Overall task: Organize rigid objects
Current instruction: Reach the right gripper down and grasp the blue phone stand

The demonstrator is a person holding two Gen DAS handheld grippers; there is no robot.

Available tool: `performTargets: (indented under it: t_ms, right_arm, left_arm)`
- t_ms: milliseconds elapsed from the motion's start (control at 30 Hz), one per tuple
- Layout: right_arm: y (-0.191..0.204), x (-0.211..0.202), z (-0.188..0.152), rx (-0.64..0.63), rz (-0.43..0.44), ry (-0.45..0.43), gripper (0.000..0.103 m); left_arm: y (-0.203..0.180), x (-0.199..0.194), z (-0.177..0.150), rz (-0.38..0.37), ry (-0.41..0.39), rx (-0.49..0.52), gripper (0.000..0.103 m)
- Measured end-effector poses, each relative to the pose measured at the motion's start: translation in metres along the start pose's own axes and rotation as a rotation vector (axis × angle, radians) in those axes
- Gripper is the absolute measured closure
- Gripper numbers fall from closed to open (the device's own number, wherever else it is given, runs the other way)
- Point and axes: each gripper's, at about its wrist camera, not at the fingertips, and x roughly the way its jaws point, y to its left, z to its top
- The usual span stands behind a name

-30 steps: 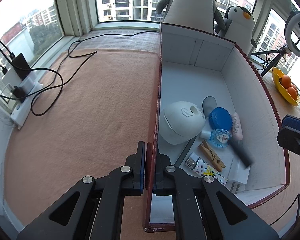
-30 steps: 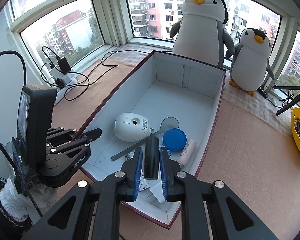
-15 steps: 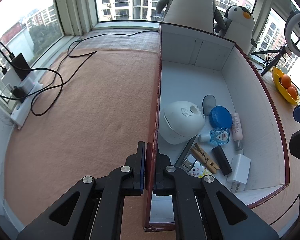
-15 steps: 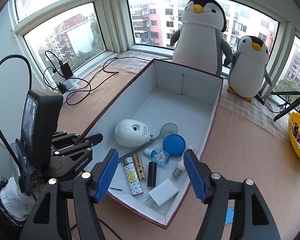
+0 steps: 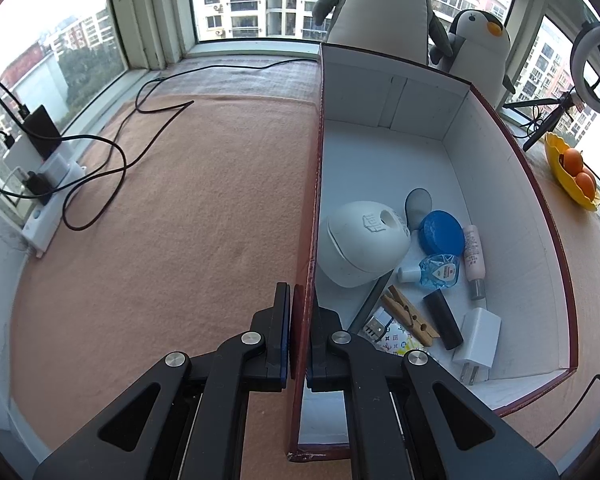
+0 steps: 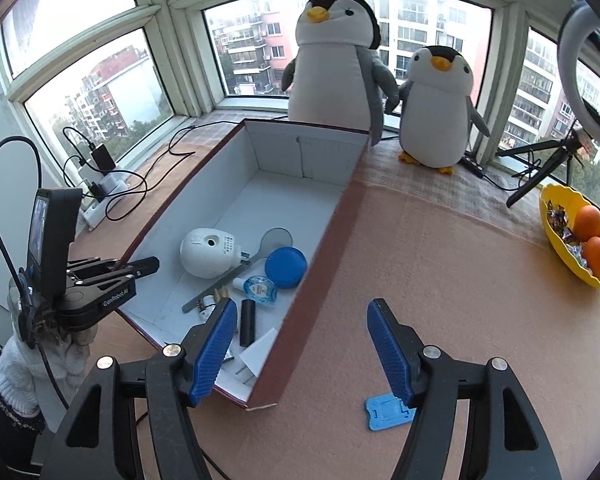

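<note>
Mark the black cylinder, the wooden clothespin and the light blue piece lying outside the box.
black cylinder (image 5: 442,314): left wrist view, middle of its body.
wooden clothespin (image 5: 408,315): left wrist view, middle of its length.
light blue piece (image 6: 386,412): right wrist view, centre of its flat face.

By the window I see two stuffed penguins, a big one (image 6: 332,60) and a small one (image 6: 436,108). A yellow bowl (image 6: 556,236) of oranges (image 6: 588,220) sits on the peach cloth (image 6: 440,272). A ring light (image 6: 588,12) stands nearby, and a power strip (image 5: 52,192) trails black cables (image 5: 112,160).
</note>
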Motion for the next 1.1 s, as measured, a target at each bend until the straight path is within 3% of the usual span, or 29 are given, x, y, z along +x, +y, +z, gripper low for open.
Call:
performTargets:
  t_ms: [233, 333, 567, 733, 1100]
  right_arm:
    - [-0.034, -0.006, -0.015, 0.002, -0.049, 0.025, 0.039]
    - [-0.048, -0.006, -0.021, 0.006, -0.065, 0.043, 0.039]
    - [-0.066, -0.001, -0.033, 0.008, -0.087, 0.074, 0.039]
    - [-0.075, 0.006, -0.041, 0.005, -0.092, 0.100, 0.039]
    - [-0.084, 0.029, -0.061, -0.033, -0.045, 0.206, 0.039]
  left_arm:
    - [-0.001, -0.002, 0.001, 0.008, 0.003, 0.003, 0.098]
    - [-0.002, -0.002, 0.001, 0.014, 0.006, 0.002, 0.089]
    - [-0.003, -0.005, 0.001, 0.025, 0.008, -0.003, 0.086]
    - [-0.004, -0.005, 0.001, 0.031, 0.012, -0.005, 0.081]
    - [-0.002, -0.006, -0.002, 0.038, 0.021, -0.019, 0.080]
